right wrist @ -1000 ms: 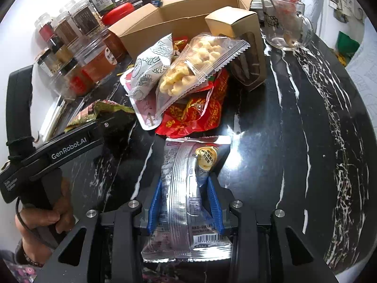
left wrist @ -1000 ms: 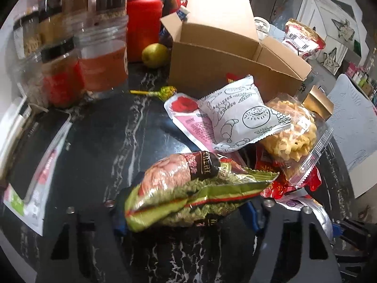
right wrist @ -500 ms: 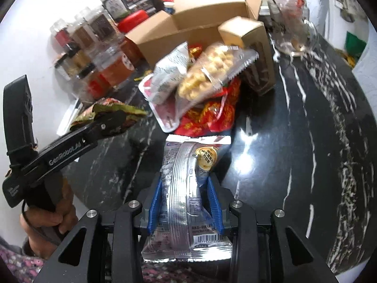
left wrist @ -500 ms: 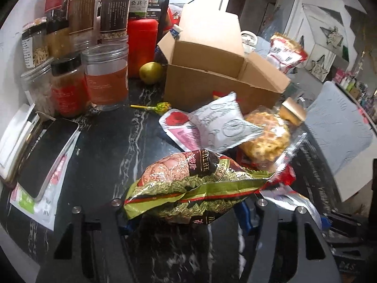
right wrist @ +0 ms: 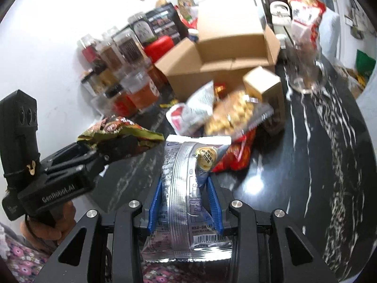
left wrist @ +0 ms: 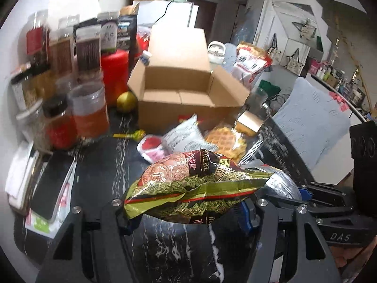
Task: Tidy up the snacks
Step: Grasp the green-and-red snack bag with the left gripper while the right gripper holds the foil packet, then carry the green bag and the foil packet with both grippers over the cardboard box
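Both of my grippers have come up off the black white-veined marble bench (right wrist: pixel 318 155) since the earlier frames, each carrying its packet, and the open box now shows its inside floor from both cameras.

Largest on the bench is the open brown cardboard box (left wrist: pixel 179 89), flaps up, standing at the far side against the wall. Left of it crowd the clear plastic jars with dark and red contents (left wrist: pixel 87 108), blurred here, with a red canister (left wrist: pixel 115 75) behind them. A flat black phone-like slab (left wrist: pixel 51 184) lies on white papers at the near left edge.

In front of the box sits the loose heap of snacks: a white printed pouch (left wrist: pixel 181 136), a clear bag of waffle biscuits (left wrist: pixel 226 141) just beside it, and a red foil wrapper (right wrist: pixel 235 158) underneath.

My left gripper (left wrist: pixel 186 210) has its fingers (left wrist: pixel 245 210) fairly wide and clamped on the ends of a green, gold and red crinkled snack bag (left wrist: pixel 195 186), which lies crosswise between them, above the bench and short of the heap.

My right gripper (right wrist: pixel 185 202) has its blue-padded fingers (right wrist: pixel 213 202) narrow, pinching a silver foil packet with a yellow round sticker (right wrist: pixel 183 184) lengthwise, lifted clear, its far end near the red wrapper.

A small yellow-green fruit (left wrist: pixel 126 99) rests by the box's left corner.
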`<state>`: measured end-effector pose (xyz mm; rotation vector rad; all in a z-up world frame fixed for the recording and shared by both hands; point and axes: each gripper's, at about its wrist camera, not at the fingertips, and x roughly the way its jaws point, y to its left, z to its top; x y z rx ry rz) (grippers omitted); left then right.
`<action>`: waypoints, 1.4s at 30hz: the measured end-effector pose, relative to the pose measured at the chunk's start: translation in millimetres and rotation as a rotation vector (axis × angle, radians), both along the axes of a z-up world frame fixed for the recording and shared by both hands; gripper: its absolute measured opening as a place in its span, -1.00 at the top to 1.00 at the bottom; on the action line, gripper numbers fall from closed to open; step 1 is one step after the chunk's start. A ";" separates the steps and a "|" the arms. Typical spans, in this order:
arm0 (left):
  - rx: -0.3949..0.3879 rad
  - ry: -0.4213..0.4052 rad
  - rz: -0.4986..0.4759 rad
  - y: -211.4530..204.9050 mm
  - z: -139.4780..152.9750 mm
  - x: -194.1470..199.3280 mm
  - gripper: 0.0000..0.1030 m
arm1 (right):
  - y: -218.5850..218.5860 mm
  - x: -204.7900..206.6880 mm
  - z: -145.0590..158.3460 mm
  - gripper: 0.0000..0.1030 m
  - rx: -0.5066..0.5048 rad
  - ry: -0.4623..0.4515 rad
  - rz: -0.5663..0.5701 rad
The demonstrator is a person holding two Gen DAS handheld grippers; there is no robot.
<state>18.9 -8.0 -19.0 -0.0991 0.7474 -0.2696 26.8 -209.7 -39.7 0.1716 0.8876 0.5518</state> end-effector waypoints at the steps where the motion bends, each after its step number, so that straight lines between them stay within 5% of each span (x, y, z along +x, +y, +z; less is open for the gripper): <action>1: -0.006 -0.009 -0.005 -0.2 4.5 1.6 -0.23 | -0.2 2.0 5.2 0.30 0.008 -0.012 0.002; 27: 0.020 -0.244 -0.015 -11.8 98.4 122.2 -0.23 | -0.9 127.7 93.3 0.30 0.042 -0.240 0.004; 42: 0.108 -0.233 0.078 -26.1 97.8 233.1 -0.23 | 5.5 232.9 114.1 0.30 -0.046 -0.236 -0.063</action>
